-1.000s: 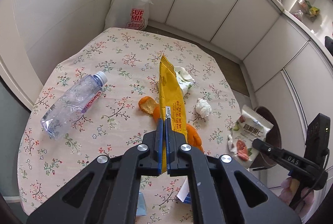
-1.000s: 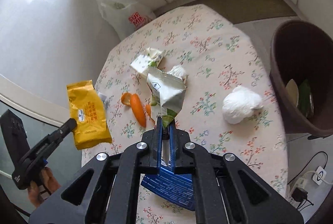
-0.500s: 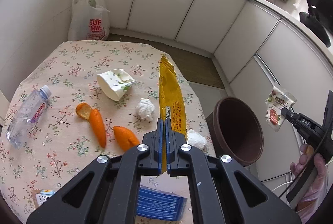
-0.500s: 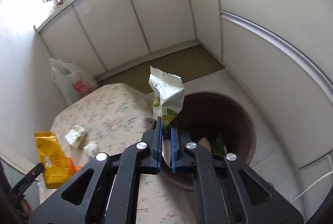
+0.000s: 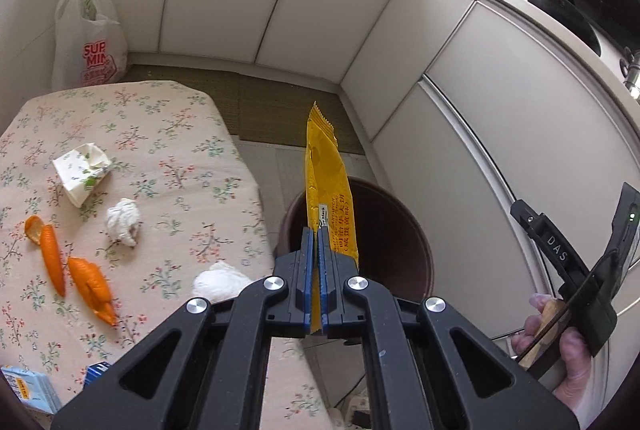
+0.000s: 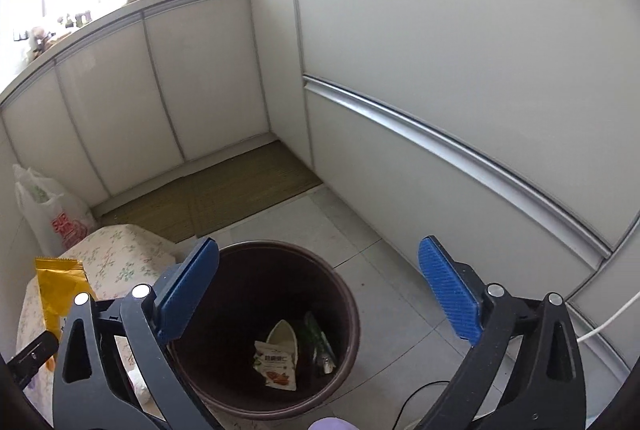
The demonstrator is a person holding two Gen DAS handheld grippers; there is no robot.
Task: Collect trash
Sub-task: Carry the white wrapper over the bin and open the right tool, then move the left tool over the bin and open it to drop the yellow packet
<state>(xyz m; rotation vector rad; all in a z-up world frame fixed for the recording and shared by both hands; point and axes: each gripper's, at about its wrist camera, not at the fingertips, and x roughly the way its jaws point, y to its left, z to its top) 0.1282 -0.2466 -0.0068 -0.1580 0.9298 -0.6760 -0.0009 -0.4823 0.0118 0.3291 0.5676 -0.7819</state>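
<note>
On floral cloth (image 5: 192, 134): two tissue wads (image 5: 122, 222), three carrot pieces (image 5: 92, 286).

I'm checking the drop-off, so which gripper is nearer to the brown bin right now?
Right, though both are close. The right gripper hangs directly above the brown bin, jaws opening and empty. The left gripper, beside the table, holds the yellow wrapper just short of it.

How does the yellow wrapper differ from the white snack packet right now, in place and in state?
The yellow wrapper stands upright, clamped in the left hand-held gripper above the brown bin; the white snack packet lies loose on the bin's bottom, below the right hand-held gripper, whose jaws are opening with nothing between them. The wrapper is plain yellow; the packet is white with a picture. Both are snack packaging.
</note>
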